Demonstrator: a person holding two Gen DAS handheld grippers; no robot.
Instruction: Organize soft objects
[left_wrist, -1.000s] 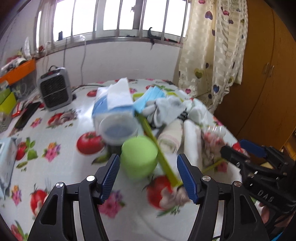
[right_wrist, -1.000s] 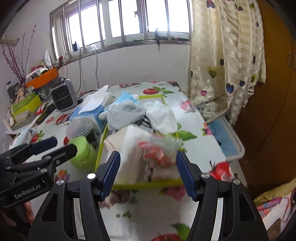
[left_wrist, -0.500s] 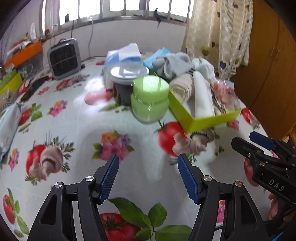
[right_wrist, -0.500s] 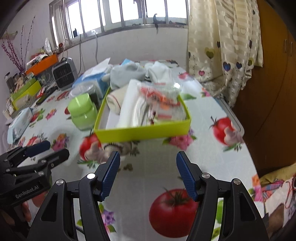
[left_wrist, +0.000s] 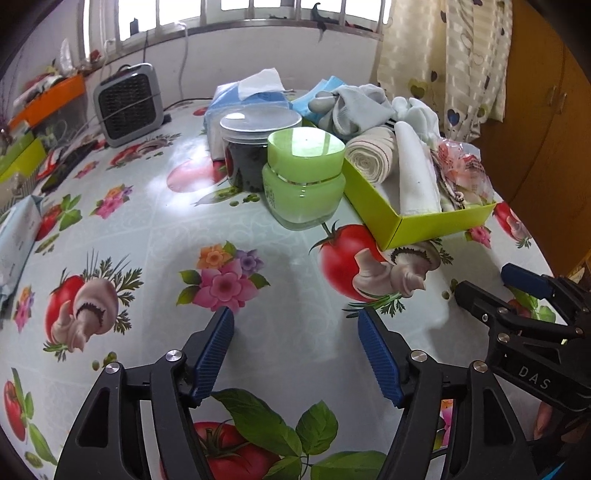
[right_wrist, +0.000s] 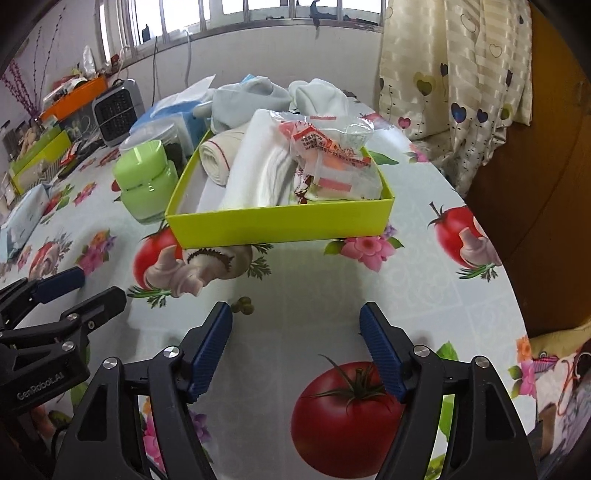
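Note:
A yellow-green box stands on the flowered tablecloth. It holds a rolled cream cloth, a folded white towel and a crinkled plastic packet with red print. Grey socks and white socks lie heaped at its far end. My right gripper hovers over bare cloth in front of the box, its jaws opening with nothing between them. My left gripper is beside it on the left, short of a green jar, its jaws also opening and empty. Each gripper shows in the other's view: the right gripper, the left gripper.
A clear jar with dark contents and a blue tissue pack stand behind the green jar. A small grey heater sits at the back left, a wipes pack at the left edge. Curtain and wooden wardrobe flank the table's right edge.
Both grippers have sunk and tipped down toward the tablecloth, so the box and jars now sit higher and farther off. Both pairs of jaws stand a little wider.

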